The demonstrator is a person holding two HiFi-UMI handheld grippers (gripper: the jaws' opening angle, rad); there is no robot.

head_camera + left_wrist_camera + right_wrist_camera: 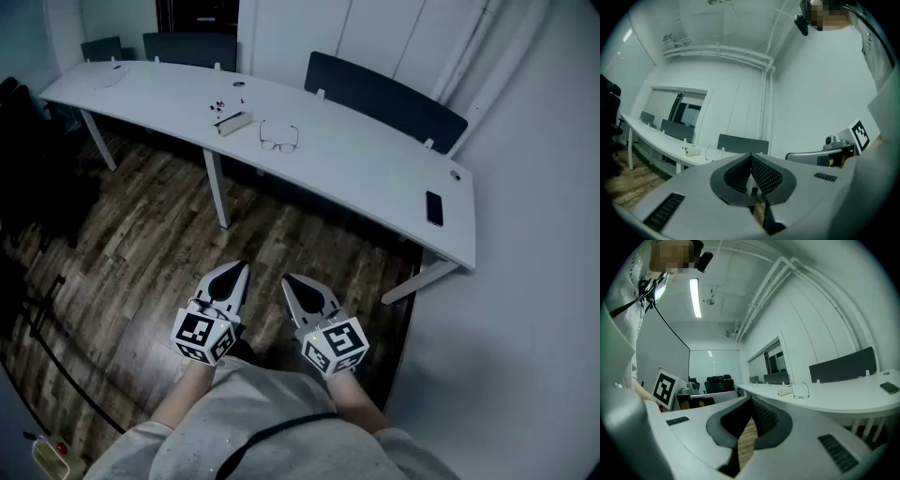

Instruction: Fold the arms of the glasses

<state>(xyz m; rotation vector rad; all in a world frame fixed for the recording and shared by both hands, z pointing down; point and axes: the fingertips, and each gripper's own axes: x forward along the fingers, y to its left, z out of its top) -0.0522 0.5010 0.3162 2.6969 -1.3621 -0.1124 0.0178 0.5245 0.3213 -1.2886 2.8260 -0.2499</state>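
Here, in the head view, the left hand-held gripper [232, 277] and the right hand-held gripper [298, 286] are held side by side over the wooden floor [141, 244], well apart from the long white counter [366, 173]. The glasses [279, 141] lie on the counter with their arms spread, near a small white box [232, 122]. A dark phone [434, 208] lies towards the counter's right end.

In the left gripper view, the left hand-held gripper's jaws are clenched together with nothing between them. The glasses show faintly on the counter far ahead, beside the box.

In the right gripper view, the right hand-held gripper is likewise clenched and empty, its tips meeting. The glasses rest on the counter well beyond it, arms unfolded, next to the box
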